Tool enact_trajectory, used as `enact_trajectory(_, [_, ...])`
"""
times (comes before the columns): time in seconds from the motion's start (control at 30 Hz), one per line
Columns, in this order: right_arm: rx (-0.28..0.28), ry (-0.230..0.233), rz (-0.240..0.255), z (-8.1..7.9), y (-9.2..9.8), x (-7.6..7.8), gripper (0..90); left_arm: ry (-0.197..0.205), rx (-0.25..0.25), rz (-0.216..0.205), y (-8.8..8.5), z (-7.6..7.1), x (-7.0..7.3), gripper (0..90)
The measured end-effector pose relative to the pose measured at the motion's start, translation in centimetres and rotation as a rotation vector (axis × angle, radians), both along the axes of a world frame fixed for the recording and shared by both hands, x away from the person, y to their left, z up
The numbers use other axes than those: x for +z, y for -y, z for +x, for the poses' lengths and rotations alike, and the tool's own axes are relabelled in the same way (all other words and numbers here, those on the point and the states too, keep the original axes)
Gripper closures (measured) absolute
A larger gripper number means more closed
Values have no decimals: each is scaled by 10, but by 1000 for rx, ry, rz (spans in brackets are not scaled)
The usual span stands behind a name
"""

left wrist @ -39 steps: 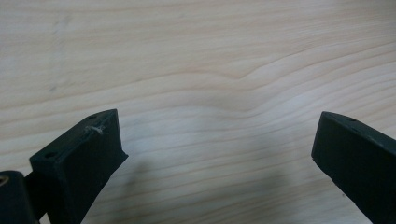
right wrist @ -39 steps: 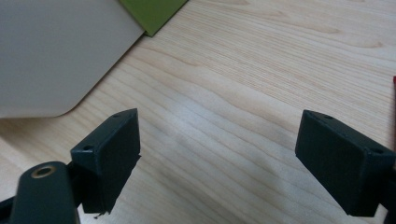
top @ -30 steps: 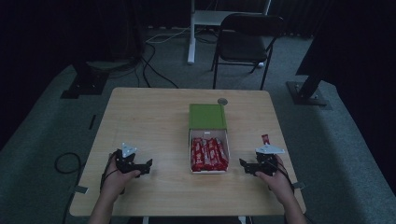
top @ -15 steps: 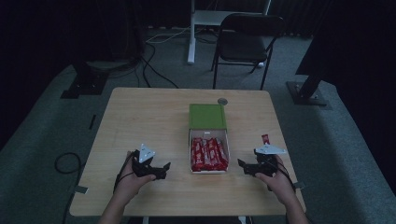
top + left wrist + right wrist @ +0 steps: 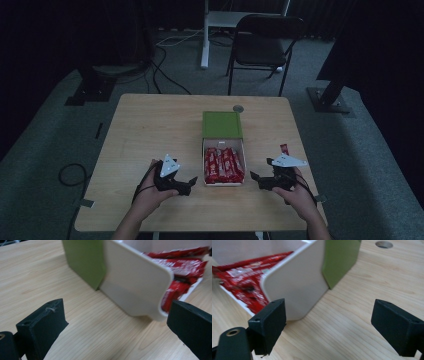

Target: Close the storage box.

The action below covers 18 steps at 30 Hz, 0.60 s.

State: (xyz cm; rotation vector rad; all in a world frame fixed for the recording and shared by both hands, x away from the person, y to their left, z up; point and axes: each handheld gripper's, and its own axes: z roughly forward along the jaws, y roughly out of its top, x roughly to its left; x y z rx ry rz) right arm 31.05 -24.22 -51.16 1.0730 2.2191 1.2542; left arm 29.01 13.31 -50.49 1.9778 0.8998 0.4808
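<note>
A white box (image 5: 223,162) of red snack bars (image 5: 223,164) sits near the middle of the wooden table (image 5: 150,130), slightly toward the person's edge, with its green lid (image 5: 222,124) folded back flat at the box's twelve o'clock. The left gripper (image 5: 189,183) rests at about eight o'clock from the box, just beside its near left corner, held in the person's left hand (image 5: 150,192); its jaws stand wide apart with nothing between them. In the left gripper view the white side wall of the box (image 5: 132,282) fills the space ahead, the green lid (image 5: 83,261) lies behind it, and the red bars (image 5: 183,267) spill toward the box's open low end beside one jaw. The right gripper (image 5: 256,179) sits at about four o'clock from the box, just beside its near right corner, in the person's right hand (image 5: 297,192); its jaws are likewise spread wide and hold nothing. The right gripper view shows the box's other side wall (image 5: 297,282) close ahead, the lid (image 5: 339,258) behind it and the bars (image 5: 242,277) next to one jaw. Whether either gripper touches the box cannot be told. One loose red bar (image 5: 284,149) lies on the table at the right gripper's one o'clock, apart from the box. A small round hole (image 5: 238,108) shows in the tabletop just past the lid.
</note>
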Motion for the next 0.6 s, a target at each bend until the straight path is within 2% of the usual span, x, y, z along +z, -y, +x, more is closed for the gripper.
enact_trajectory(0.1, [10, 3, 2, -1, -2, 2, 122, 2, -19, -18, 6, 1, 2, 26])
enact_trajectory(0.17, [28, 7, 6, -1, -5, 3, 121, 12, -32, -7, 10, 1, 3, 26])
enact_trajectory(0.3, [64, 15, 34, -3, -9, 6, 122, 15, -47, -13, 16, 4, 4, 26])
enact_trajectory(0.4, [54, 22, 17, -2, -12, 6, 122, 19, -51, -5, 20, 6, 4, 26])
enact_trajectory(0.6, [52, 16, 32, 3, -15, 4, 122, 16, -48, -8, 23, 11, 2, 26])
